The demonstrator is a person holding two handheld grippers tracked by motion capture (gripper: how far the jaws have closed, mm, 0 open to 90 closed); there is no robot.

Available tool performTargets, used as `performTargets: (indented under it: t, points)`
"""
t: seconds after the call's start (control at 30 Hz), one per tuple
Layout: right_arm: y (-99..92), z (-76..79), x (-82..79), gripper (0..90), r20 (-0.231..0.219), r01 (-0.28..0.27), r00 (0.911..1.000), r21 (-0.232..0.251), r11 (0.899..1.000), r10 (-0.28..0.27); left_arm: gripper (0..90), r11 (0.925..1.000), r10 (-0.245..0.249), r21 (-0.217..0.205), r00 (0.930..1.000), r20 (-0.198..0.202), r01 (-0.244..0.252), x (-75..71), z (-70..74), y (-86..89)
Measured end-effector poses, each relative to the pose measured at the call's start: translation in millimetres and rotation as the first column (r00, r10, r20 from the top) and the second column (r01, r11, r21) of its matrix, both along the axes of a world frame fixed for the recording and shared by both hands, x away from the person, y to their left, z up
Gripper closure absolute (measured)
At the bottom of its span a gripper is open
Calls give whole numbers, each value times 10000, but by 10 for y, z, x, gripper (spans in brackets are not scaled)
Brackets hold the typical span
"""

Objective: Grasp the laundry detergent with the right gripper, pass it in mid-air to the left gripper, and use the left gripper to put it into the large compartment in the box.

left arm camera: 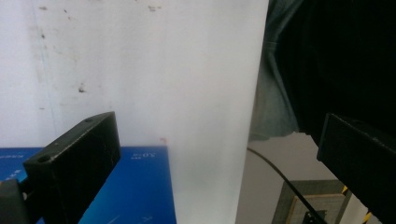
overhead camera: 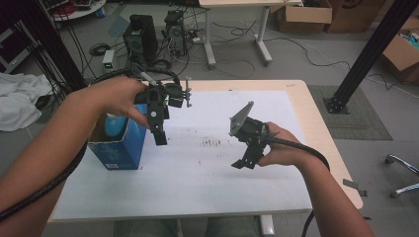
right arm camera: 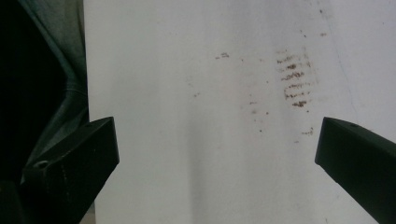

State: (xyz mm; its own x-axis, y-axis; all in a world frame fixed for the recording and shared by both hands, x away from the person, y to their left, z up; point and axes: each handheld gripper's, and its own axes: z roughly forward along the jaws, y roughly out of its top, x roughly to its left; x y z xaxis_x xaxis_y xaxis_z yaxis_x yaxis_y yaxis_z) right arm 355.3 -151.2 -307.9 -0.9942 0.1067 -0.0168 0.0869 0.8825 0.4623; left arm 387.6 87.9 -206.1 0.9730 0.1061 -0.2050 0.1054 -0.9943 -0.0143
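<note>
Little is judged done: the blue box (overhead camera: 118, 145) stands open at the tabletop's (overhead camera: 207, 173) left edge, a pale blue item inside, left tongs (overhead camera: 159, 129) spread empty just right of it, right tongs (overhead camera: 245, 162) spread empty well right.

An open blue cardboard box (overhead camera: 118, 145) blocks the left side of the white, brown-stained table mat (overhead camera: 197, 173). The mat's middle, right and near edge lie bare, giving free passage there.
</note>
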Motion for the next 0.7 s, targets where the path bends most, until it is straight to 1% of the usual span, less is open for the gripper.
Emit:
performTargets:
  t: [0.17,0.3,0.37,0.5,0.53,0.7]
  points:
    - [-46,3,9,0,-34,42,10000,-45,10000,-42,1,10000,-32,-65,10000,14,32,5,4,-16]
    - [-87,4,-2,0,-27,114,9999,14,9999,-114,1,9999,-34,-114,10000,79,35,2,33,-28]
    - [-101,0,-7,0,-31,143,9999,-36,9999,-143,1,9998,-58,-170,9999,94,60,-4,50,-31]
    - [-105,11,-12,0,5,138,9999,0,9999,-138,1,9998,-35,-210,9999,108,37,-11,65,-33]
    - [-103,13,-11,0,9,133,9999,11,9999,-133,1,9996,-25,-285,9999,104,28,-15,62,-34]
    - [-75,10,-4,0,15,73,10000,28,10000,-73,1,9996,-2,-272,10000,58,3,-12,41,-32]
